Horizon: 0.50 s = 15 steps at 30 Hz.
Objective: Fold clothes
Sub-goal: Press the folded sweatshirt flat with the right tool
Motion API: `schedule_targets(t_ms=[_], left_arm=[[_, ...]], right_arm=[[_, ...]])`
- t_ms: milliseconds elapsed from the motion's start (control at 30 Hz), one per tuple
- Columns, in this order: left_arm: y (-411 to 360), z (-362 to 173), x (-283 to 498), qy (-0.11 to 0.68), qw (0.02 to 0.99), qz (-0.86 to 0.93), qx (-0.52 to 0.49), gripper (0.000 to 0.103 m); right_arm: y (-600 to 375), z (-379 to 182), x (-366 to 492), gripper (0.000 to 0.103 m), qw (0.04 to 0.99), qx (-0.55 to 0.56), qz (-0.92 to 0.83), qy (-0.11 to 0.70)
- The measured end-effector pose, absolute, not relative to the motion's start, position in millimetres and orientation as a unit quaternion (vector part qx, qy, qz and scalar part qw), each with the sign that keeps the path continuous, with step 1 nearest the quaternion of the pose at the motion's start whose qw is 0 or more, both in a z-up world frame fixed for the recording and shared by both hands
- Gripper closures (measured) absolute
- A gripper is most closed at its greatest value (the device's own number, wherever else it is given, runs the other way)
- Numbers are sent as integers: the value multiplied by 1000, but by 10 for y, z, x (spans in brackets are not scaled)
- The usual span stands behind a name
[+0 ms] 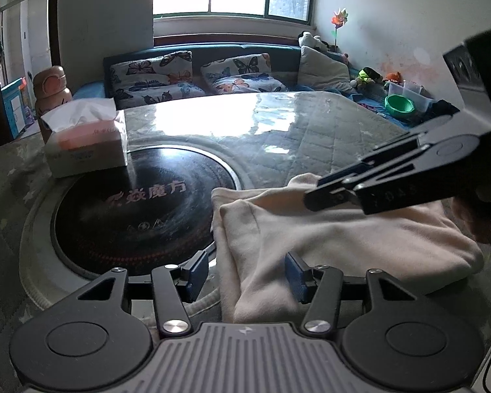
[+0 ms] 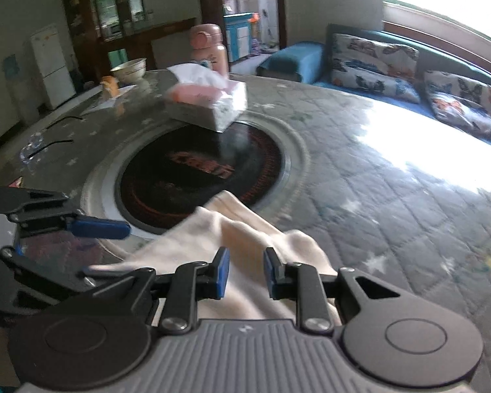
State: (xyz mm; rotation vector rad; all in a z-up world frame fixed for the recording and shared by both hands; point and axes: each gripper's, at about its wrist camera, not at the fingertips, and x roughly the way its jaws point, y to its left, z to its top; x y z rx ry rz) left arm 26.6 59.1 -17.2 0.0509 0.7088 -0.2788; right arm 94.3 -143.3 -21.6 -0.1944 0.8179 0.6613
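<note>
A cream garment (image 1: 327,242) lies folded into a compact bundle on the round table, beside the black cooktop disc (image 1: 140,209). My left gripper (image 1: 247,275) is open, its fingers straddling the bundle's near left edge just above it. My right gripper (image 2: 245,273) is open over the garment (image 2: 245,239), holding nothing. In the left wrist view the right gripper (image 1: 330,193) comes in from the right, just above the bundle's far edge. In the right wrist view the left gripper (image 2: 91,229) shows at the left, beside the cloth.
A tissue box (image 1: 88,144) sits at the cooktop's far edge, with a pink bottle (image 1: 50,88) behind it. A bowl (image 2: 129,68) and small items lie at the table's far left. A sofa with butterfly cushions (image 1: 239,75) stands beyond the quilted table cover (image 1: 311,124).
</note>
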Motion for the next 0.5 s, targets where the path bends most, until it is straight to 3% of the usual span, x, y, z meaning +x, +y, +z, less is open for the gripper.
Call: schedule_targets(t_ms=[500], left_arm=[[421,-151,425,344,928,-141,30,48]], right_arm=[[-1457,-412,1148,81,872,-70,273,400]])
